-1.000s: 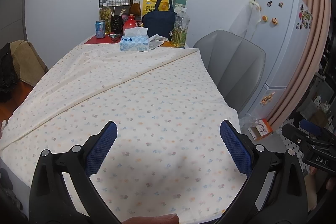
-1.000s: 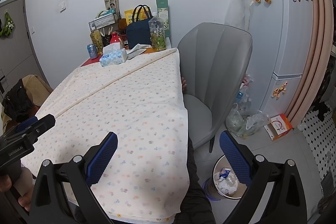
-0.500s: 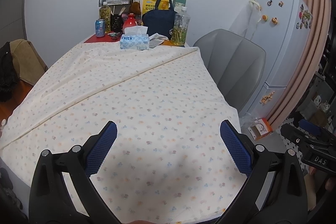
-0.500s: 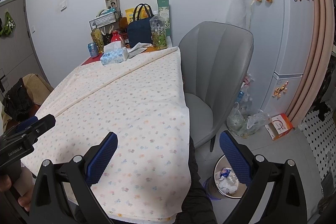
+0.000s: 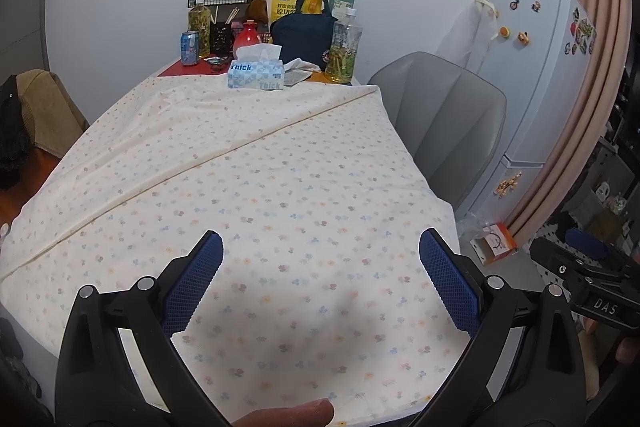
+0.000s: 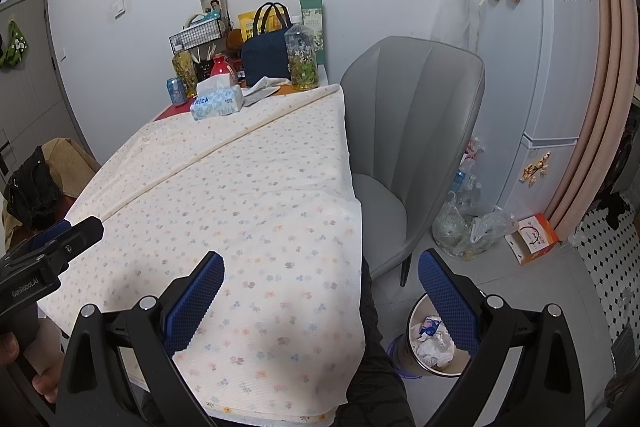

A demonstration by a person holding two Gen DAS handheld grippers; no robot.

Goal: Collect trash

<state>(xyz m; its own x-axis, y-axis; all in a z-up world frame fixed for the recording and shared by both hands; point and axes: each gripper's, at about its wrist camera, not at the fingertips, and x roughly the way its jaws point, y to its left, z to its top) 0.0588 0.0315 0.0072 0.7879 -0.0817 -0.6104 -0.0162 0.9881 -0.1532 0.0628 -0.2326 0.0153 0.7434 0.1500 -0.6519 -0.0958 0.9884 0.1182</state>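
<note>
Hovering over the floral-print tablecloth [image 5: 280, 187], the left gripper [image 5: 320, 283] and the right gripper [image 6: 320, 287] both hold their blue-padded jaws spread wide, with nothing between them.

Crumpled white trash [image 6: 430, 343] sits in the small round waste bin [image 6: 412, 327] on the floor beside the grey shell-backed chair [image 6: 420, 131]; the right gripper's finger hides part of the bin. Far items, including the blue tissue box [image 5: 257, 77], are small, and the clear plastic bags [image 6: 464, 227] by the white fridge [image 6: 560, 67] hold contents I cannot make out.
</note>
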